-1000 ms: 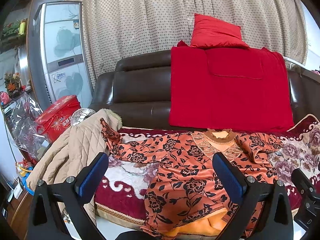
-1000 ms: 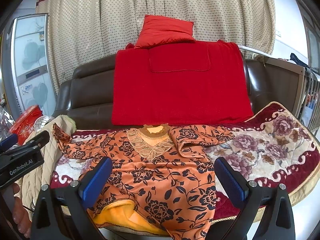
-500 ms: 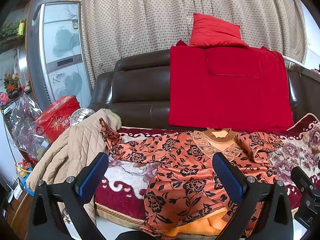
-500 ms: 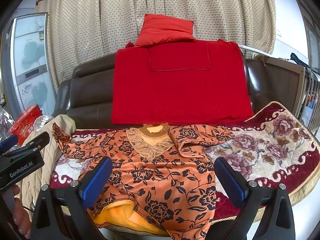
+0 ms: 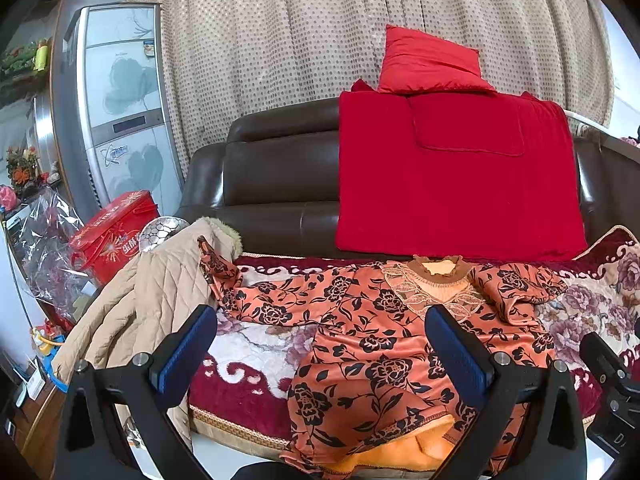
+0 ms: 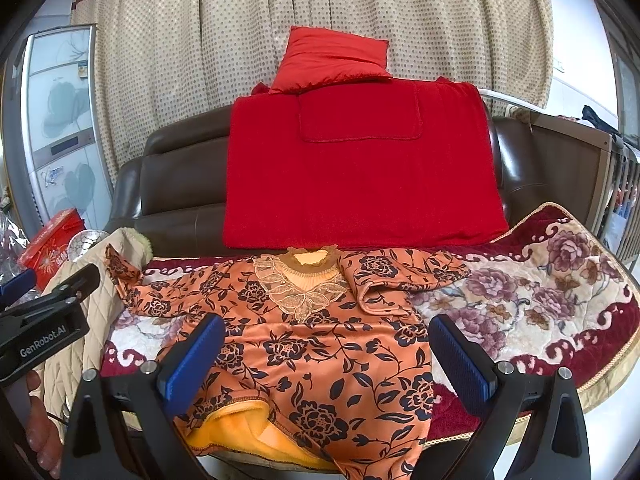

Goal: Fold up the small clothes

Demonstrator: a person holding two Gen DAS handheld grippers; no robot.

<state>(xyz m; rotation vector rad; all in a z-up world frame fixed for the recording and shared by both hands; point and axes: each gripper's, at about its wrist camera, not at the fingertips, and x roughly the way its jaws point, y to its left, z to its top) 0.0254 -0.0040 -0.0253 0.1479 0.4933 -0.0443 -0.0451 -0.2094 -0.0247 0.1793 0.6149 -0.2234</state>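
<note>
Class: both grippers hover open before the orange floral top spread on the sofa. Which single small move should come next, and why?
Probably bring the left gripper to the outstretched sleeve of the orange black-flowered top. That sleeve lies flat toward the beige quilted coat, while the other sleeve is already folded in; both grippers, including the right gripper, are empty.

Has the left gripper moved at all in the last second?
No. The left gripper frames the orange floral top and red pillow exactly as before.

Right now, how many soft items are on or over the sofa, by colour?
Red: 2, the pillow and the blanket over the backrest
Orange floral: 1, the top
Beige: 1, the quilted coat
Maroon floral: 1, the seat cover
Total: 5
</note>
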